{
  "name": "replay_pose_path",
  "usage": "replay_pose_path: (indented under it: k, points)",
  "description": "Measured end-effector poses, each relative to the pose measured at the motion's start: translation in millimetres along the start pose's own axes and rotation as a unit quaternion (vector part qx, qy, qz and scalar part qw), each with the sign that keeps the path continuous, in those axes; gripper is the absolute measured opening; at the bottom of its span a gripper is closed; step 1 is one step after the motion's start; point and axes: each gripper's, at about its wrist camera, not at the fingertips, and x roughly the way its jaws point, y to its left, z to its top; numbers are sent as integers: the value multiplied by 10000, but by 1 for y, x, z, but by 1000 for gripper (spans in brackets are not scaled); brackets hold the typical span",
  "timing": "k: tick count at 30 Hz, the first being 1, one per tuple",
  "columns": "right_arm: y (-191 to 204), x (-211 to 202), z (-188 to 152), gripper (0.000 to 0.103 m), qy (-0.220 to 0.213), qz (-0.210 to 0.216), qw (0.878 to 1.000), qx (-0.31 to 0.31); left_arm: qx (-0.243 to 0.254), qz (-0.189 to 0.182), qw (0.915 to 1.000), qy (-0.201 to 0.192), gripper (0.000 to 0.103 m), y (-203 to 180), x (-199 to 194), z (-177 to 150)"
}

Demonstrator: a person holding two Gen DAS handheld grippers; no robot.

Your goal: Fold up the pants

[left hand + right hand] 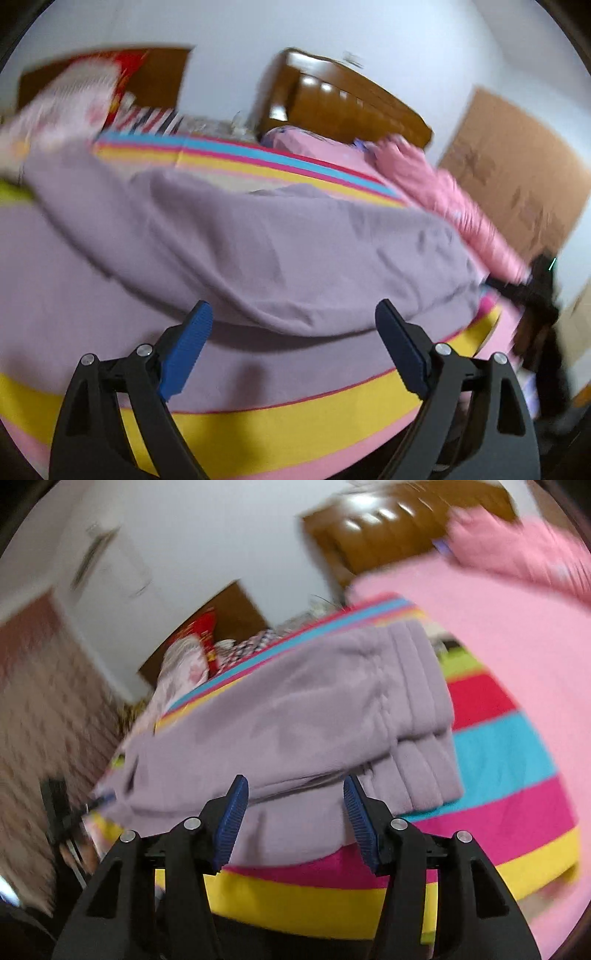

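Note:
Lilac fleece pants [258, 243] lie on a striped bedspread [295, 413], one layer folded over another. My left gripper [293, 321] is open and empty, just in front of the near folded edge. In the right wrist view the pants [295, 709] show their ribbed waistband [421, 709] at the right, doubled over. My right gripper [293, 794] is open and empty, with the near edge of the pants between and below its fingers. Both views are motion-blurred.
A pink quilt [454, 206] and a wooden headboard [343, 99] lie beyond the pants. A pile of patterned clothes [66, 103] sits at the far left. A brown board [517, 173] leans at the right. A brick-patterned wall [44, 701] is left of the bed.

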Motion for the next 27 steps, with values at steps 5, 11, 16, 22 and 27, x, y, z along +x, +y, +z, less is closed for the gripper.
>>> replay_pose_path:
  k: [5,11,16,22,27]
  points:
    - [-19,19,17,52,124,-370,9966,725,-611,-16,9981,17,89,18,1,-1]
    - [-33,34,26,50,320,-340,9916,1202,-996,-220,9948,41,89,30,5,0]
    - [-40,28,21,24,44,-402,9902,1334,-1253,-181,9919,83,89,40,5,-4]
    - [-36,28,19,23,-142,-489,9927,1089,-1548,-48,9877,239,88,45,11,7]
    - [-33,24,17,23,-183,-461,9932,1055,-1810,588,9791,718,66,47,29,19]
